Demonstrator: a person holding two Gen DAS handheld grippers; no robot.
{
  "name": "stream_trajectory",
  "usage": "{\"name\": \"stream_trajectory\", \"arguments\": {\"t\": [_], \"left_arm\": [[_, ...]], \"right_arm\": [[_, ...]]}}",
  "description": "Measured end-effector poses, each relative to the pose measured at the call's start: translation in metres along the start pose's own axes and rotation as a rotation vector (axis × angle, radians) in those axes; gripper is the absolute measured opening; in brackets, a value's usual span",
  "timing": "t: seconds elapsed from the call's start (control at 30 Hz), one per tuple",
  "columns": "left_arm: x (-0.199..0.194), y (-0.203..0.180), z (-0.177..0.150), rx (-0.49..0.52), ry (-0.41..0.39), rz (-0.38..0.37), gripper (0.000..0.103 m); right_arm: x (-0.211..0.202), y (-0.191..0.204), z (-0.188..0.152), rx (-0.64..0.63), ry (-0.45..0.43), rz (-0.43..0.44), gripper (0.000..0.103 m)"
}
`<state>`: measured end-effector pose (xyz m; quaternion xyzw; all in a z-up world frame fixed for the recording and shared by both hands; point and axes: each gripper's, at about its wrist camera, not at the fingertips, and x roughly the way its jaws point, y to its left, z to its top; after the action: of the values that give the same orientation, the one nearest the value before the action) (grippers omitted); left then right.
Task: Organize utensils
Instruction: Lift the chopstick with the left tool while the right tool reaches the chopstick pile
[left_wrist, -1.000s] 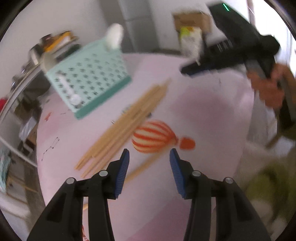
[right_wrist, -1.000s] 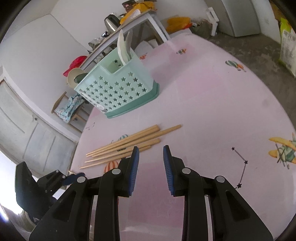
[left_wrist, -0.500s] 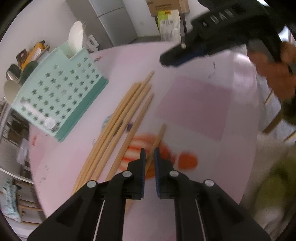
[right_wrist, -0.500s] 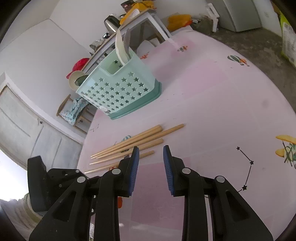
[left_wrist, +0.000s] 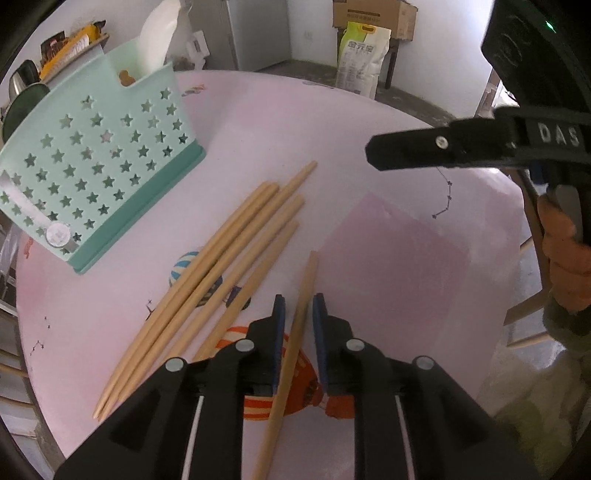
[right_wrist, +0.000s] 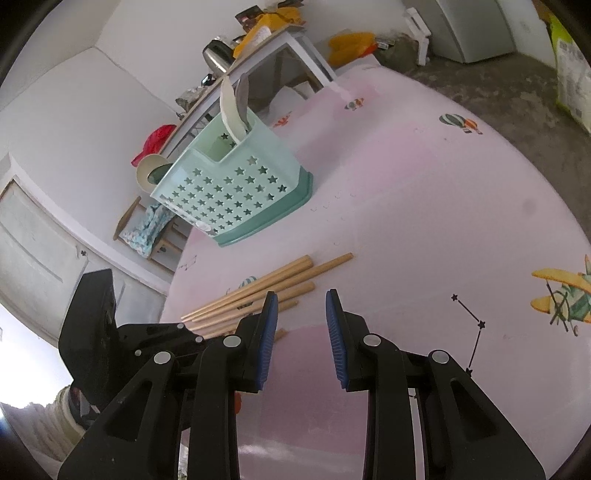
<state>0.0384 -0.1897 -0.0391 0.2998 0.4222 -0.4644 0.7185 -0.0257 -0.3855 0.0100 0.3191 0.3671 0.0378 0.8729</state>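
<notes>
Several wooden chopsticks (left_wrist: 221, 266) lie side by side on the pink table, also visible in the right wrist view (right_wrist: 273, 286). My left gripper (left_wrist: 298, 314) straddles one separate chopstick (left_wrist: 295, 332) with its jaws a little apart on either side of it. A mint green utensil basket (left_wrist: 92, 170) with star holes stands beyond the chopsticks and holds a white spoon (left_wrist: 157, 37). The basket also shows in the right wrist view (right_wrist: 236, 188). My right gripper (right_wrist: 301, 321) is open and empty above the table, near the chopstick ends.
The round table (right_wrist: 443, 206) has a pink cloth with balloon and plane prints. My right gripper body (left_wrist: 461, 147) hangs over the table's right side. A shelf with a kettle (right_wrist: 216, 61) stands behind the basket. A bag (left_wrist: 364, 55) and box sit on the floor.
My left gripper closed to nearly shut around the single chopstick, then opened slightly. The view shifted toward the basket. My right gripper opened wider.
</notes>
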Motion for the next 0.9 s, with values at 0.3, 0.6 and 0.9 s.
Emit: {"name": "stream_trajectory", "arguments": {"t": [0.3, 0.6, 0.9], "left_arm": [[0.005, 0.003, 0.01, -0.003, -0.008, 0.015, 0.005], [-0.044, 0.029, 0.005, -0.09, -0.137, 0.041, 0.005], [-0.112, 0.096, -0.028, -0.371, -0.325, 0.132, 0.005]], "right_arm": [[-0.007, -0.002, 0.002, 0.018, -0.013, 0.006, 0.028], [0.011, 0.003, 0.002, 0.071, 0.056, -0.001, 0.028], [0.052, 0.035, -0.01, 0.021, 0.18, -0.03, 0.028]]}}
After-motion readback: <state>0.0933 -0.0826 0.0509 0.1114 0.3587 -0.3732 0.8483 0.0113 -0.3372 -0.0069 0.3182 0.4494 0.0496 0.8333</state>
